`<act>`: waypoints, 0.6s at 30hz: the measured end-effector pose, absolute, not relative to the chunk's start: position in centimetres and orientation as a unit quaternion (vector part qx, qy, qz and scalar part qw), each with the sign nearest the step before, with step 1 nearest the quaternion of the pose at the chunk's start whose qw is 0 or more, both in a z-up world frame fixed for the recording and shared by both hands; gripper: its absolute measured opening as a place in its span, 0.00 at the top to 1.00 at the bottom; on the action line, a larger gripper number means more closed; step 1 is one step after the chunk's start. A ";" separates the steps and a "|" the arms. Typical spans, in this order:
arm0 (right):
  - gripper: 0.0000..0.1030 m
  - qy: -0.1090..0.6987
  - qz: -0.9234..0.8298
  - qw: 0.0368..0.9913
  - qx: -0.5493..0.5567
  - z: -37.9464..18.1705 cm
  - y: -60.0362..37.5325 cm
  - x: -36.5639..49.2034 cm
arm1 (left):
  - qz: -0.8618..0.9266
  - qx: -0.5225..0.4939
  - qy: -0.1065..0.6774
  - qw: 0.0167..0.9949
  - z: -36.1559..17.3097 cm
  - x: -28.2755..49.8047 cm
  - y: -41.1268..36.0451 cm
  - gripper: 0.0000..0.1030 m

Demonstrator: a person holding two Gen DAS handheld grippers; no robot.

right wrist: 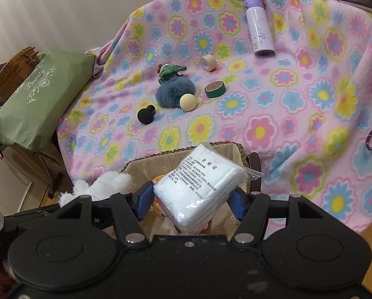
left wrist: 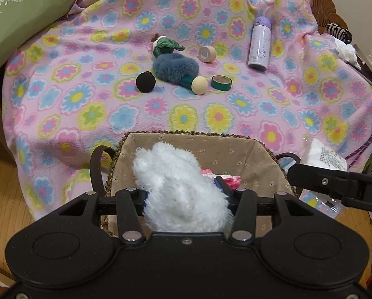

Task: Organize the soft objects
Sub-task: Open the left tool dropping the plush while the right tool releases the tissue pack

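My left gripper (left wrist: 183,194) is shut on a white fluffy plush (left wrist: 178,186) and holds it over the fabric-lined woven basket (left wrist: 235,149). My right gripper (right wrist: 191,201) is shut on a clear bag of white cotton pads (right wrist: 198,184) above the same basket (right wrist: 146,167). The plush also shows at the left in the right wrist view (right wrist: 98,186). On the flowered blanket (left wrist: 86,99) lie a blue furry scrunchie (left wrist: 176,67), a green plush toy (left wrist: 166,44), a black sponge ball (left wrist: 146,81) and a cream sponge ball (left wrist: 198,84).
A purple bottle (left wrist: 259,44), a beige tape roll (left wrist: 207,54) and a green tape roll (left wrist: 221,82) lie on the blanket. A green pillow (left wrist: 19,17) sits at the left. Pink items (left wrist: 223,177) lie in the basket. Wooden floor shows below.
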State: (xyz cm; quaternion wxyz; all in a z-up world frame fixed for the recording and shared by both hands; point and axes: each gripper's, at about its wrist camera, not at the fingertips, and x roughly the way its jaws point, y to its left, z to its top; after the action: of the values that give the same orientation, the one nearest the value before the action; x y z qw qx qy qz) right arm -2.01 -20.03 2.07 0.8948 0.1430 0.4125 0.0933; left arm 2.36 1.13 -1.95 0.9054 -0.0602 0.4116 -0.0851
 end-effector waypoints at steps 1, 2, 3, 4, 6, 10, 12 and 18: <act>0.39 0.413 0.093 0.895 0.141 2.1 -20.0 -2.0 | -0.085 -0.060 0.412 0.905 -2.0 2.4 1.1 0.54; 0.39 0.413 0.092 0.895 0.138 2.2 -19.9 -2.0 | -0.085 -0.060 0.413 0.905 -2.0 2.4 1.1 0.54; 0.39 0.414 0.092 0.896 0.135 2.2 -19.9 -1.9 | -0.085 -0.059 0.413 0.905 -2.0 2.4 1.1 0.54; 0.38 0.414 0.092 0.896 0.133 2.2 -19.9 -1.9 | -0.085 -0.059 0.414 0.904 -2.0 2.3 1.1 0.54; 0.37 0.415 0.091 0.896 0.129 2.3 -19.9 -1.8 | -0.084 -0.059 0.416 0.904 -2.1 2.3 1.1 0.54; 0.36 0.417 0.090 0.896 0.125 2.3 -20.1 -1.8 | -0.079 -0.059 0.418 0.903 -2.1 2.5 1.1 0.52; 0.34 0.419 0.090 0.895 0.122 2.3 -20.1 -1.7 | -0.074 -0.059 0.421 0.902 -2.1 2.5 1.2 0.49; 0.26 0.419 0.090 0.896 0.116 2.5 -20.2 -1.6 | -0.070 -0.058 0.418 0.904 -2.1 2.4 1.3 0.38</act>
State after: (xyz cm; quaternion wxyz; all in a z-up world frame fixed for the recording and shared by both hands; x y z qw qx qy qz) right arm -1.59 -20.24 2.49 0.8961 0.1165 0.4189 0.0897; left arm 2.42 1.28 -2.09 0.9039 -0.0579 0.4179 -0.0700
